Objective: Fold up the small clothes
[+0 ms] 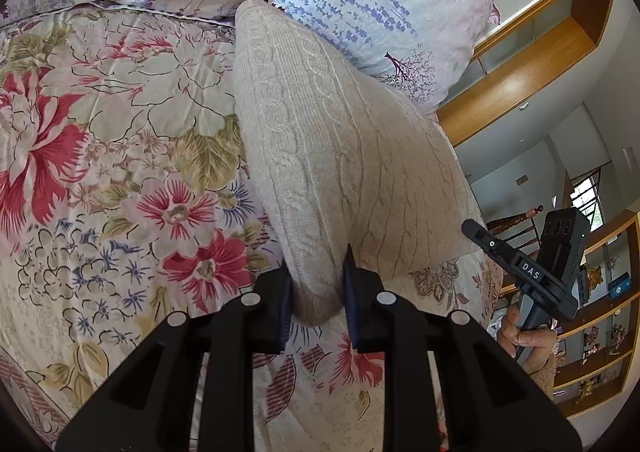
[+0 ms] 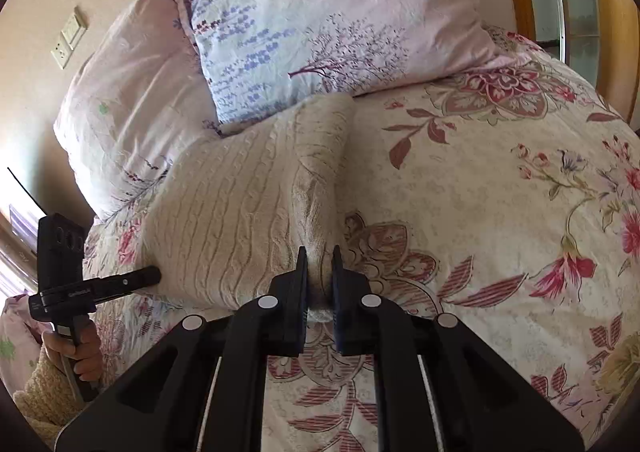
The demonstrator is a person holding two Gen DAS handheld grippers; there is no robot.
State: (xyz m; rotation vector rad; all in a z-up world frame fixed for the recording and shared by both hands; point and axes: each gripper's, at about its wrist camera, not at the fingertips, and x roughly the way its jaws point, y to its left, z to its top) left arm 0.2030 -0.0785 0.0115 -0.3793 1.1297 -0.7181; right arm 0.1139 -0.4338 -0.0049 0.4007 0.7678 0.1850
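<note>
A beige cable-knit garment (image 1: 320, 139) lies on a floral bedspread (image 1: 112, 139), its far end by the pillows. My left gripper (image 1: 316, 284) is shut on the garment's near left corner, bunched between the jaws. My right gripper (image 2: 320, 272) is shut on the garment's (image 2: 240, 203) near right corner. The near edge is lifted off the bed between the two grippers. The right gripper also shows in the left wrist view (image 1: 474, 230), at the garment's right corner. The left gripper also shows in the right wrist view (image 2: 154, 275), at its left corner.
Two pillows (image 2: 320, 23) with lavender prints lie at the head of the bed, just past the garment. A wooden frame and shelves (image 1: 532, 67) stand to the right of the bed. Wall sockets (image 2: 68, 37) are on the wall at the left. The bedspread (image 2: 500, 191) stretches to the right.
</note>
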